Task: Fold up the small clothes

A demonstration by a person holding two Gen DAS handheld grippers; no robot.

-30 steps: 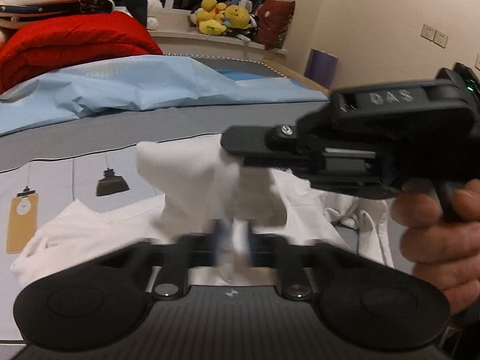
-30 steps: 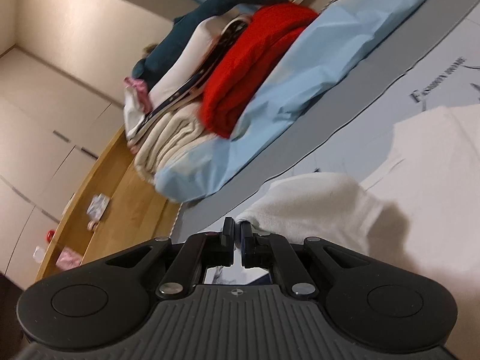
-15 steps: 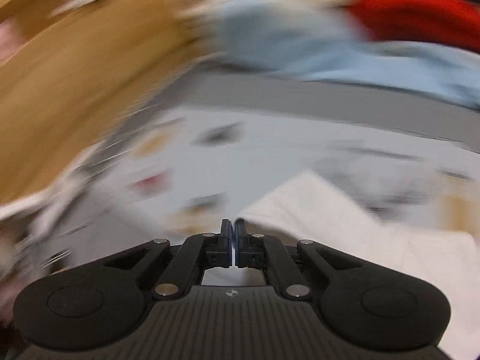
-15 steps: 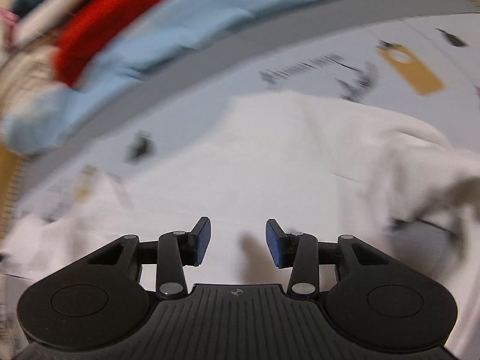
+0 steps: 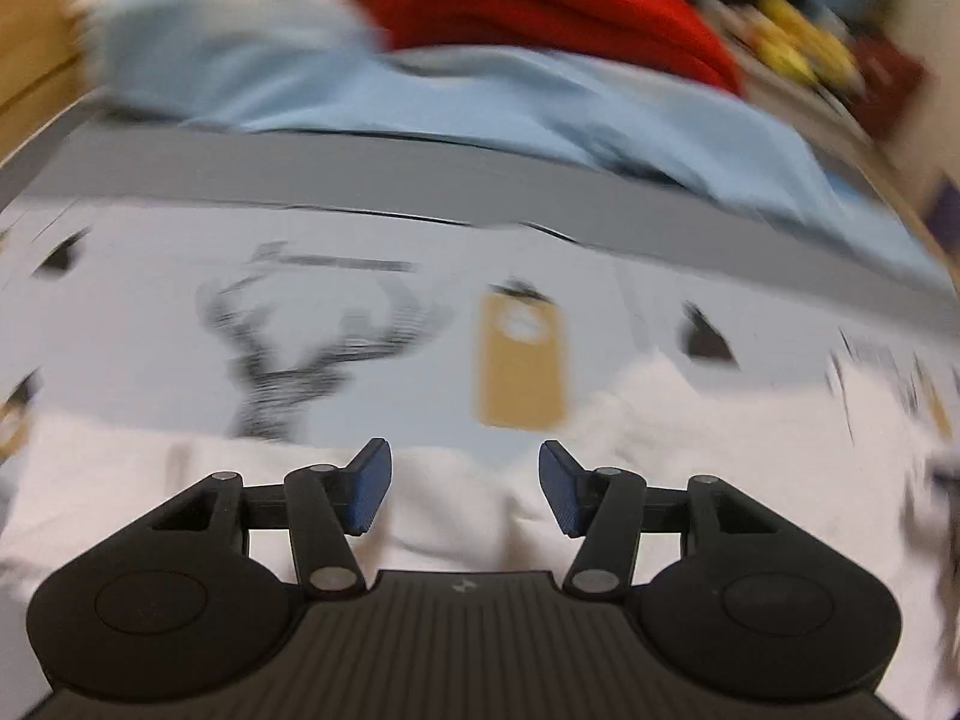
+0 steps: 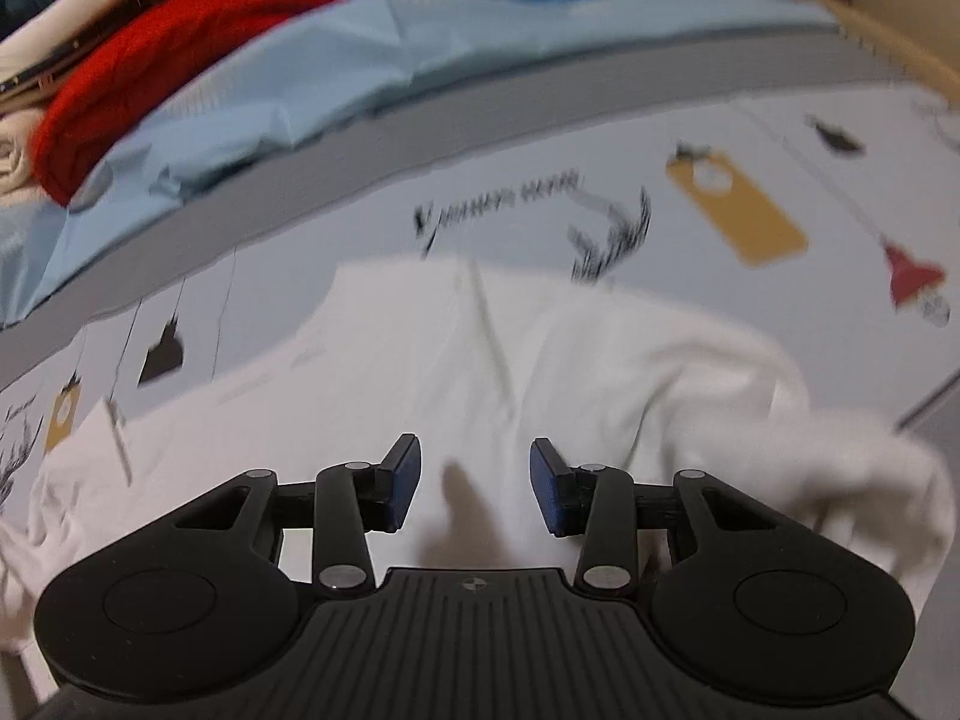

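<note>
A white garment [image 6: 492, 372] lies spread flat on the printed bedsheet [image 6: 540, 168], directly under and ahead of the right gripper [image 6: 472, 483]. A seam runs up its middle, and a bunched fold rises at its right side, beside the right finger. The right gripper's 2 blue-padded fingers [image 6: 401, 483] stand apart with nothing between them. In the left view, blurred by motion, the left gripper [image 5: 462, 489] also has its fingers spread and holds nothing, with the garment's white cloth [image 5: 456, 516] beneath its tips. Beyond both tools lie a light blue sheet [image 6: 336, 66] and a red blanket [image 6: 174, 48], well apart from the garment. A tan tag print [image 5: 522, 360] sits just ahead of the left gripper.
</note>
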